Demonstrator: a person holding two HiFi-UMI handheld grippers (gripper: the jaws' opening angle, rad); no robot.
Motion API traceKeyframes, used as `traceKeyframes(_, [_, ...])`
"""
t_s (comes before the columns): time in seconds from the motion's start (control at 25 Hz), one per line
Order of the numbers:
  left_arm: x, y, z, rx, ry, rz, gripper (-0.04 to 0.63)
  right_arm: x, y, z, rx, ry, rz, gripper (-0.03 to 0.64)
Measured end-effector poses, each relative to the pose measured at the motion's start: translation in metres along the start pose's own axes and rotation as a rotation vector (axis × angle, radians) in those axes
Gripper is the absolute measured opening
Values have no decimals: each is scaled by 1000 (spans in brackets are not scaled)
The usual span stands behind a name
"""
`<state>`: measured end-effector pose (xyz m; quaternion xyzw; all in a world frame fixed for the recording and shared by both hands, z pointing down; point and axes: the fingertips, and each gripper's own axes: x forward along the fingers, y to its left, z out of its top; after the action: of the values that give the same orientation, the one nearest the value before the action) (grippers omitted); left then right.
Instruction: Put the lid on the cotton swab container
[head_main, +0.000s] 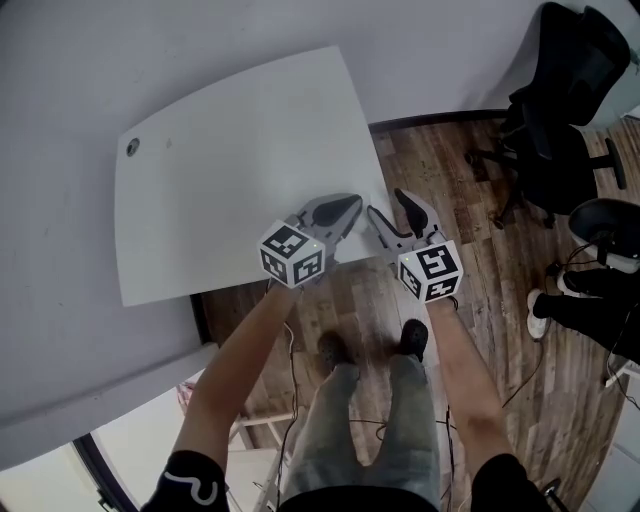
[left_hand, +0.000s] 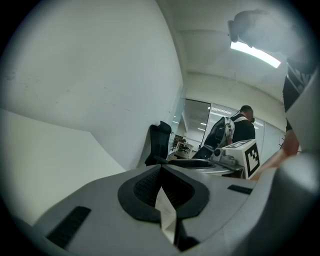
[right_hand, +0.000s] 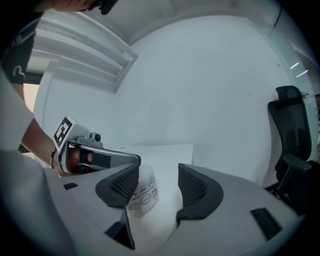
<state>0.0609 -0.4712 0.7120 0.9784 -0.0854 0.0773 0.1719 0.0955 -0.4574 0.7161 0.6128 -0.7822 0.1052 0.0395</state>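
Observation:
In the right gripper view a small translucent white cotton swab container (right_hand: 142, 192) with a printed label stands on the white table (head_main: 230, 170). It sits between the jaws of my right gripper (right_hand: 157, 175), close against the left pad, and a gap shows to the right pad. My left gripper (right_hand: 97, 157) reaches in from the left, its tip just above the container's top. In the left gripper view my left gripper (left_hand: 161, 170) is shut on a thin white piece (left_hand: 166, 212), apparently the lid seen edge-on. Both grippers (head_main: 350, 205) (head_main: 390, 207) meet at the table's near right corner.
The table's near edge and right corner lie just under the grippers, above a wooden floor (head_main: 480, 190). Black office chairs (head_main: 565, 110) stand to the right. In the left gripper view a person with a backpack (left_hand: 240, 127) stands far off.

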Motion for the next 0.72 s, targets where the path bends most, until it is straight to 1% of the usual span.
traceKeyframes(0.12, [-1, 0, 2, 3, -3, 18, 25, -1, -1, 1, 7, 16, -1, 261])
traceKeyframes(0.2, [-4, 2, 9, -7, -20, 34, 25, -2, -4, 4, 18, 23, -3, 259])
traceKeyframes(0.32, [-11, -2, 21, -15, -32, 55, 25, -11, -5, 16, 6, 28, -10, 247])
traceKeyframes(0.48, [-24, -11, 42, -19, -45, 96, 25, -26, -4, 43, -20, 31, -10, 216])
traceKeyframes(0.72, [-44, -30, 77, -17, -76, 183, 25, -51, -5, 92, -38, 17, 12, 173])
